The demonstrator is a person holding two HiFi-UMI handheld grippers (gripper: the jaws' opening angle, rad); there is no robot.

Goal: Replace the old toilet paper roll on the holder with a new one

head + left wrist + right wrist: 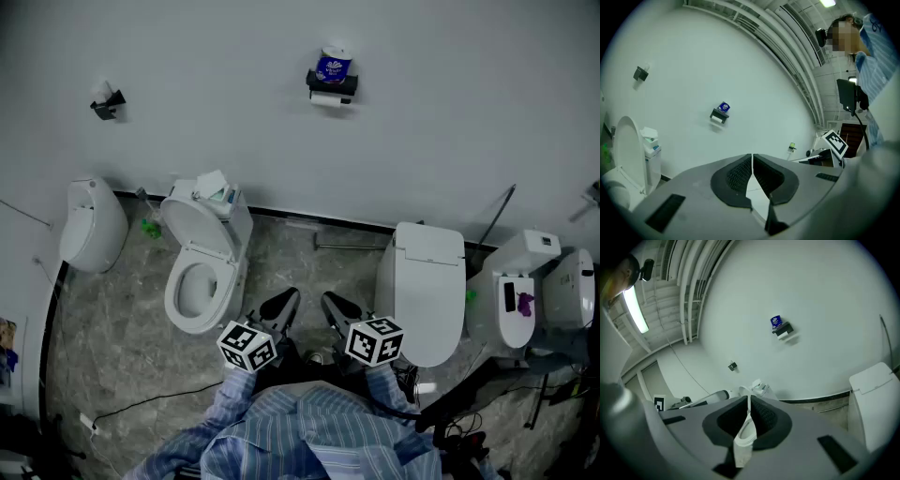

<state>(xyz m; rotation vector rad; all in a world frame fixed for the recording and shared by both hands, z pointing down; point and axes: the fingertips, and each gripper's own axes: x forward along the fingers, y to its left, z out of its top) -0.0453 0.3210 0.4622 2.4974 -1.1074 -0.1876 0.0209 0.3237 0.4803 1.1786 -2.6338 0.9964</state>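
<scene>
A black toilet paper holder (332, 86) is fixed high on the white wall. A new roll in blue wrapping (333, 66) stands on its top shelf, and a thin white old roll (326, 98) hangs beneath. The holder (719, 115) and the blue roll (723, 107) show small and far in the left gripper view, as do the holder (783, 329) and blue roll (776, 322) in the right gripper view. My left gripper (281, 305) (752, 157) and right gripper (336, 305) (749, 399) are held side by side close to my body, far from the wall. Both are shut and empty.
An open-lidded toilet (202, 272) stands below left of the holder and a closed one (427, 281) to the right. More white fixtures stand at far left (89, 225) and far right (525, 291). A second small wall holder (105, 101) sits at upper left. A cable (141, 403) lies on the floor.
</scene>
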